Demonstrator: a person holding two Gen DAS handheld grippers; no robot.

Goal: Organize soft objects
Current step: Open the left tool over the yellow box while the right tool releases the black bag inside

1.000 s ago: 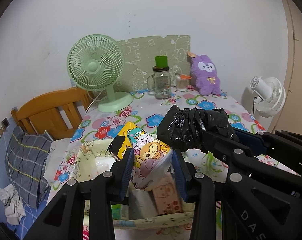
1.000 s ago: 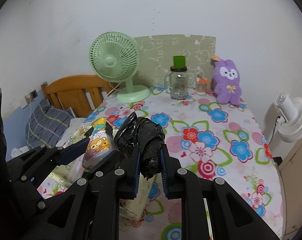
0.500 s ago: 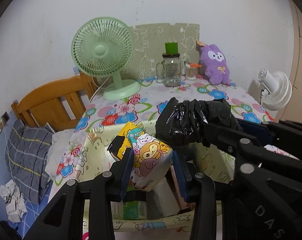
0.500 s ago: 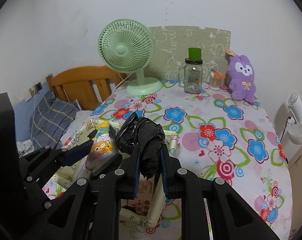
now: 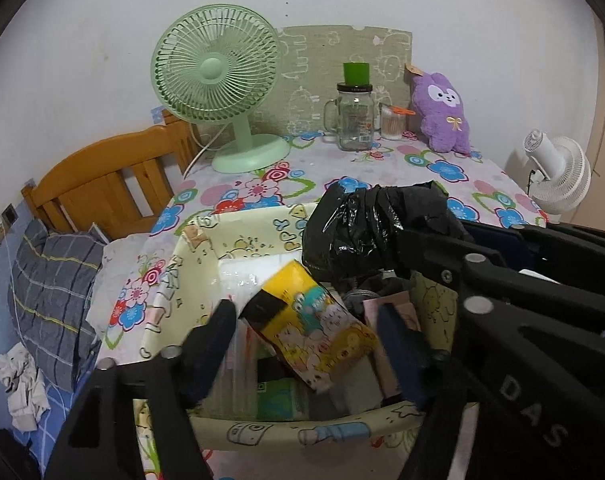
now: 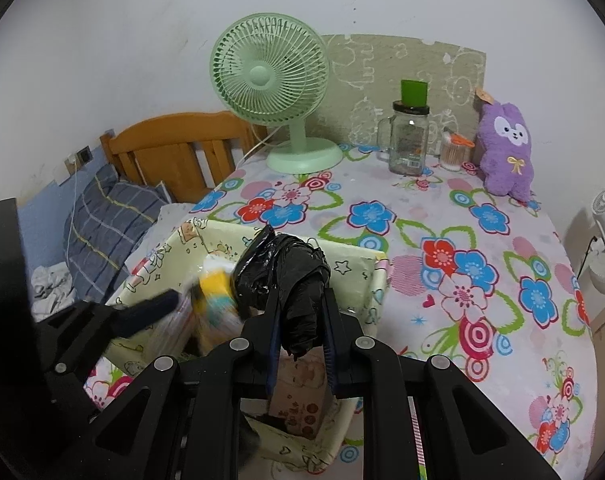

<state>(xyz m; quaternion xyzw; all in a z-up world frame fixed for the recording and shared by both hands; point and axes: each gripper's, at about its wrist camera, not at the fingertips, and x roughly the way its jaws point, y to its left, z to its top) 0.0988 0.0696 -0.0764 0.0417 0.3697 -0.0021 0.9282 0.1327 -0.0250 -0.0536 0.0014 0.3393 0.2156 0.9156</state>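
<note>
A cream cartoon-print fabric bin [image 5: 246, 220] stands on the flowered table, holding several packets and boxes. My left gripper [image 5: 306, 320] is over it, and its jaws are opening. A yellow cartoon snack packet [image 5: 314, 332] lies tilted between them, clear of both pads and resting on the bin's contents. In the right wrist view the packet [image 6: 214, 292] is blurred. My right gripper [image 6: 300, 332] is shut on a crumpled black plastic bag [image 6: 290, 276], held above the bin's rim [image 6: 354, 256]. In the left wrist view the bag [image 5: 366, 228] hangs just right of the packet.
At the table's back stand a green desk fan [image 5: 218, 76], a glass jar with a green lid [image 5: 354, 116] and a purple plush toy [image 5: 444, 112]. A white fan [image 5: 558, 176] is off the right edge. A wooden headboard [image 5: 102, 184] and a plaid pillow [image 5: 50, 276] lie left.
The left jaws have spread apart and let go of the yellow packet, which has tipped down into the bin. Both grippers have come forward and lower over the bin.
</note>
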